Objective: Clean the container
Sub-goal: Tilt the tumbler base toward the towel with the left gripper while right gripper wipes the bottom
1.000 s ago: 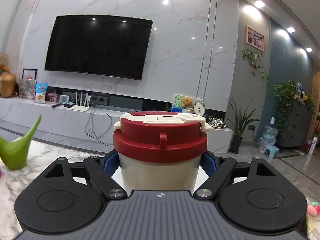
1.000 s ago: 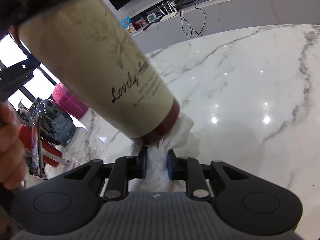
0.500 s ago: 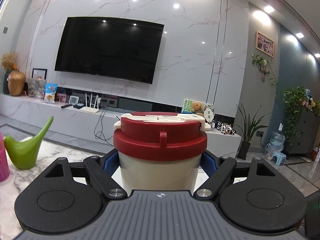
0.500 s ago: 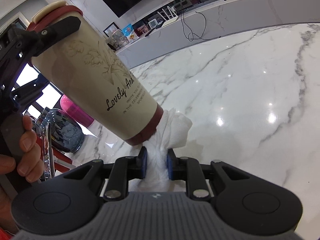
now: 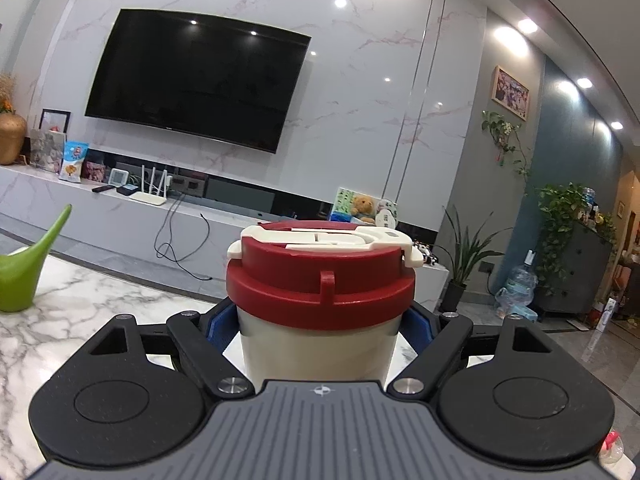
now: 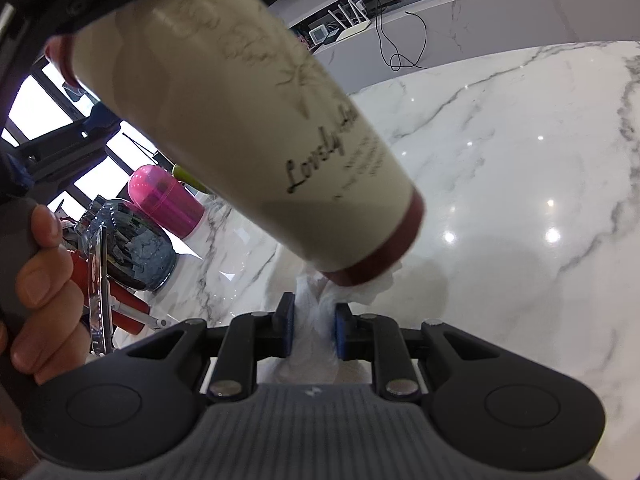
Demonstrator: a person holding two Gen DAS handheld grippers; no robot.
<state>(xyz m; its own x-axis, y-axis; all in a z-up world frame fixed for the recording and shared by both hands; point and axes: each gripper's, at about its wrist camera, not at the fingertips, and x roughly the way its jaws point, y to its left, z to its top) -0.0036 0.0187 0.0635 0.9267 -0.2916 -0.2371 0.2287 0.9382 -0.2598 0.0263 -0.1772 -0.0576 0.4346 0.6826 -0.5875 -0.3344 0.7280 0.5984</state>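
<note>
— Where was the tumbler just then?

— Up off the marble worktop (image 6: 520,168), clamped in the left tool (image 5: 320,320). Its blue pads (image 5: 218,322) pressed on both sides of the cream tumbler (image 5: 320,344), just under the red lid (image 5: 320,280) with its cream flip cap. From the other side the tumbler (image 6: 248,128) hung tilted, its dark red base pointing down toward the right tool (image 6: 314,320).

— And that one, was it holding anything?

— Yes, its jaws were nearly together, pinching a bunched white cloth (image 6: 316,320). The cloth's top was touching the tumbler's base rim.

— Anything else nearby?

— A hand (image 6: 40,280) gripped the left tool's handle. Behind it on the worktop stood a pink bottle (image 6: 168,204) and a dark glass jar (image 6: 136,252). A green watering can (image 5: 28,268) sat at the far left edge.
</note>
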